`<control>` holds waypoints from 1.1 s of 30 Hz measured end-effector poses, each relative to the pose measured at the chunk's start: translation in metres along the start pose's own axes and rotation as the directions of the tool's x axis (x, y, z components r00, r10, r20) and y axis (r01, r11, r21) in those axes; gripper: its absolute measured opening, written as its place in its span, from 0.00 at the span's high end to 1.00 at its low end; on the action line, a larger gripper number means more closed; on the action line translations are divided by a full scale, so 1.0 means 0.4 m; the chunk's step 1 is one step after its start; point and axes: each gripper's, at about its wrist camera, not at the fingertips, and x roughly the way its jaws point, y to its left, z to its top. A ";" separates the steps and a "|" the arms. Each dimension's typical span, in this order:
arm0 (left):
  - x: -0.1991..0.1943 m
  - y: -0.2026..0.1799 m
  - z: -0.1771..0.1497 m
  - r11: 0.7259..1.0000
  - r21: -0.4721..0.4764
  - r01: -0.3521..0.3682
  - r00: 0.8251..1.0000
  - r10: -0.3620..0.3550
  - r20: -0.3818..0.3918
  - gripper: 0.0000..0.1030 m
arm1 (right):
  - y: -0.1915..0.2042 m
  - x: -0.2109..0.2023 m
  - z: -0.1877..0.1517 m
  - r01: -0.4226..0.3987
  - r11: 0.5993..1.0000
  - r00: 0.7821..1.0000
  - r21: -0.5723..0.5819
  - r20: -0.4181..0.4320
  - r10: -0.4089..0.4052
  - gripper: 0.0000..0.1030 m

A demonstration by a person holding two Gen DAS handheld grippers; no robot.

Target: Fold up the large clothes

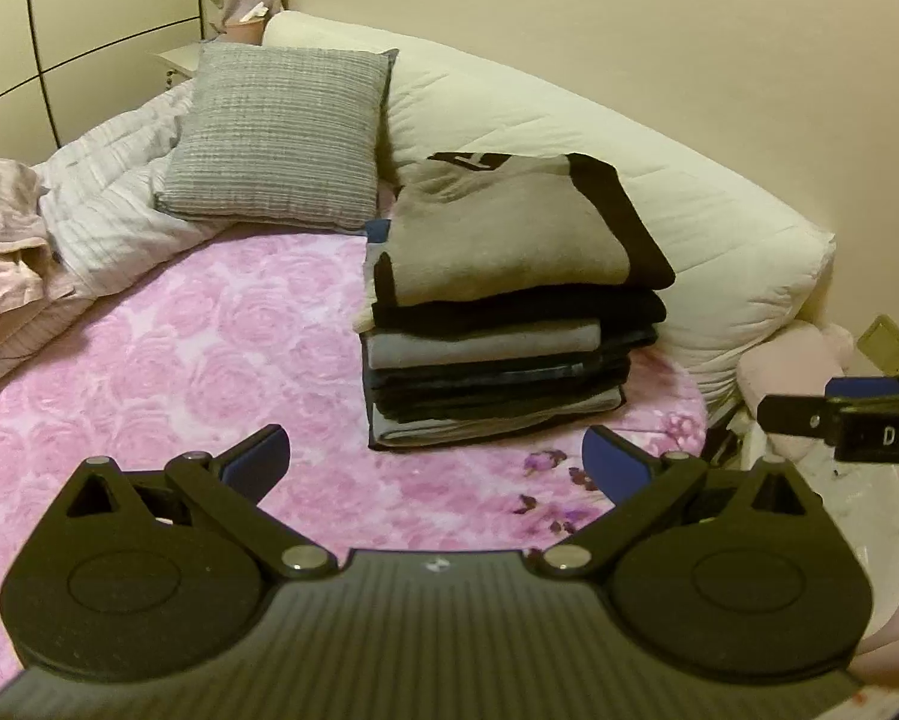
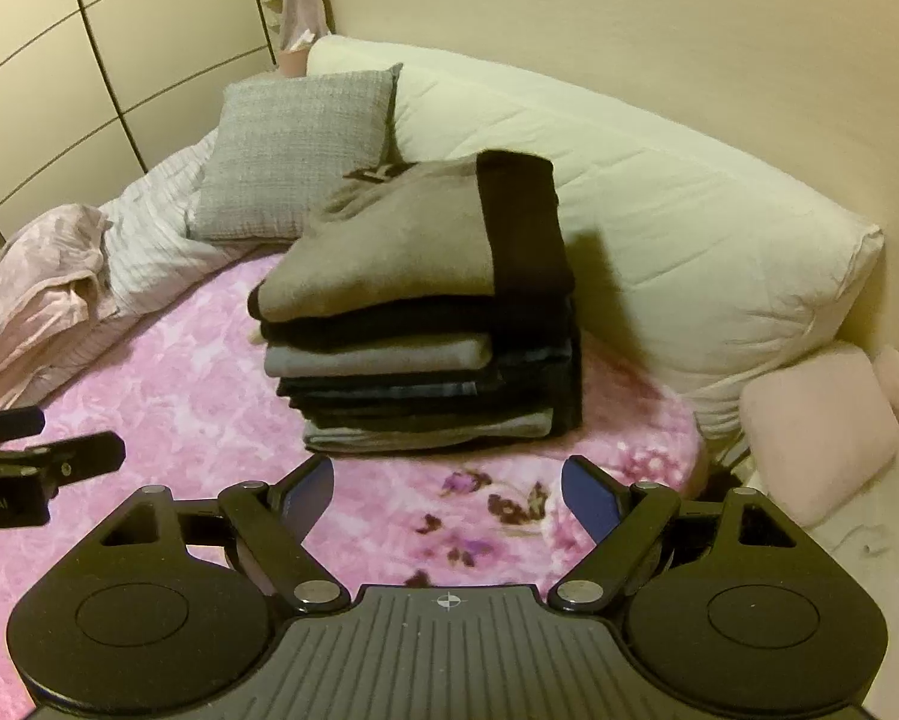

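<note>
We held the left gripper [image 1: 436, 459] and right gripper [image 2: 447, 492] wide and empty over the pink floral blanket [image 1: 179, 348]. Ahead, near both, sat the stack of folded clothes [image 1: 509, 324], tan-and-black top piece squared; that fold looked finished. Behind lay a grey cushion [image 1: 281, 132], white duvet [image 1: 659, 210] and crumpled bedding [image 2: 59, 282], nothing blocking us.

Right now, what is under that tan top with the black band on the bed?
Under the tan top lies a stack of folded clothes: black, grey and dark layers on the pink blanket. Only their edges show; the rest is covered.
</note>
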 end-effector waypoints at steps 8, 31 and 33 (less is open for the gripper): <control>-0.016 -0.036 0.006 0.998 -0.059 -0.025 1.000 0.026 0.011 0.01 | 0.002 -0.019 0.046 -0.025 0.996 1.000 -0.091 0.017 0.026 0.22; -0.008 -0.149 0.013 0.998 -0.038 -0.056 0.997 0.058 0.044 0.01 | -0.068 -0.016 0.043 -0.049 0.993 0.999 -0.110 -0.006 0.048 0.22; -0.008 -0.146 0.012 0.997 -0.043 -0.056 0.998 0.058 0.039 0.01 | -0.066 -0.017 0.043 -0.048 0.993 0.999 -0.112 -0.003 0.048 0.22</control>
